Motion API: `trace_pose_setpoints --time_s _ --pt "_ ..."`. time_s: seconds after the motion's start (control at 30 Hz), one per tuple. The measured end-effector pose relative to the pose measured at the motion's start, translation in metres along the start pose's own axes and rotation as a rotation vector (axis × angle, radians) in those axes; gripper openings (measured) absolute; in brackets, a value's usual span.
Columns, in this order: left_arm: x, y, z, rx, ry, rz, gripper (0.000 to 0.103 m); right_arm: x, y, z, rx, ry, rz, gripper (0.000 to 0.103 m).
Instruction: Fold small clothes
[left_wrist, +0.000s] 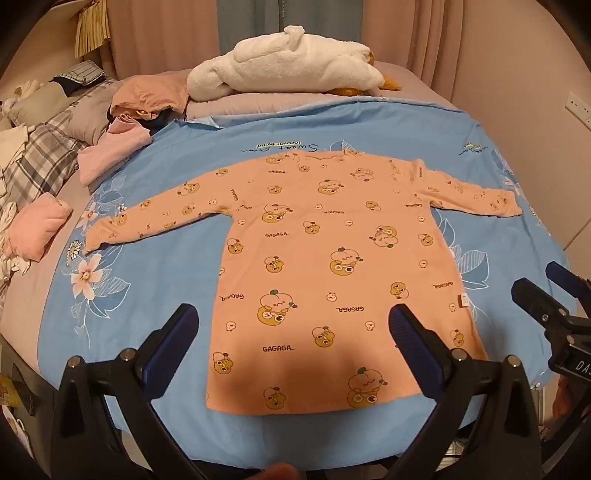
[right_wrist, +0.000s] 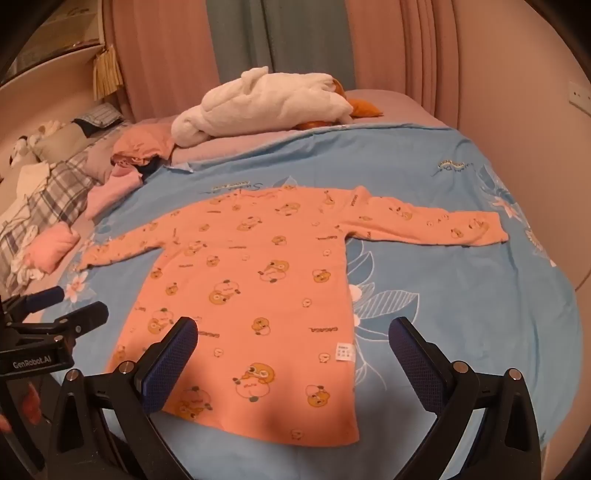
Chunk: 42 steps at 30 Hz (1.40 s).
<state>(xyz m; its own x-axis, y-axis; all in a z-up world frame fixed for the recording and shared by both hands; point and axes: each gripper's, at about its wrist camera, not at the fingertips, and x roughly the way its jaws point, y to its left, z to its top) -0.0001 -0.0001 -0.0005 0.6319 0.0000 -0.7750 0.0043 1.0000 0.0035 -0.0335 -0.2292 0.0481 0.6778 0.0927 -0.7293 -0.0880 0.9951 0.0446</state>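
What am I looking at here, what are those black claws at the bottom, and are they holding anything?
Two hand-held grippers, each with its own camera looking along its fingers. One picture is from the left gripper, the other from the right gripper; each also glimpses the other at its edge. Both are open and hold nothing. They hover over a bed with a blue sheet. A small orange shirt lies spread flat, sleeves out, not yet folded. Behind it lies a white plush toy; to the left, a pile of clothes.

Shirt (left_wrist: 325, 266) peach, yellow cartoon-duck print, "GAGAGA" lettering. Sheet (left_wrist: 166, 177) light blue, white flowers. Plush (left_wrist: 284, 62) white. Pillow (left_wrist: 40, 158) grey plaid.
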Motion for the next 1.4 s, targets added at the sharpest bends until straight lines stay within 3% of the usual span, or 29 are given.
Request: trace_pose_setpoints --time_s 0.13,0.4,1.4 --pt "0.000 0.002 0.000 -0.011 0.007 -0.027 0.103 0.001 -0.003 -0.002 0.005 -0.007 -0.006 0.102" --pt "-0.006 0.000 -0.003 -0.009 0.007 -0.018 0.103 -0.007 0.014 0.002 -0.017 -0.001 0.000 0.102" --pt "-0.017 0.003 -0.008 0.009 -0.036 0.006 0.103 -0.004 0.014 -0.003 -0.046 0.002 0.018 0.102"
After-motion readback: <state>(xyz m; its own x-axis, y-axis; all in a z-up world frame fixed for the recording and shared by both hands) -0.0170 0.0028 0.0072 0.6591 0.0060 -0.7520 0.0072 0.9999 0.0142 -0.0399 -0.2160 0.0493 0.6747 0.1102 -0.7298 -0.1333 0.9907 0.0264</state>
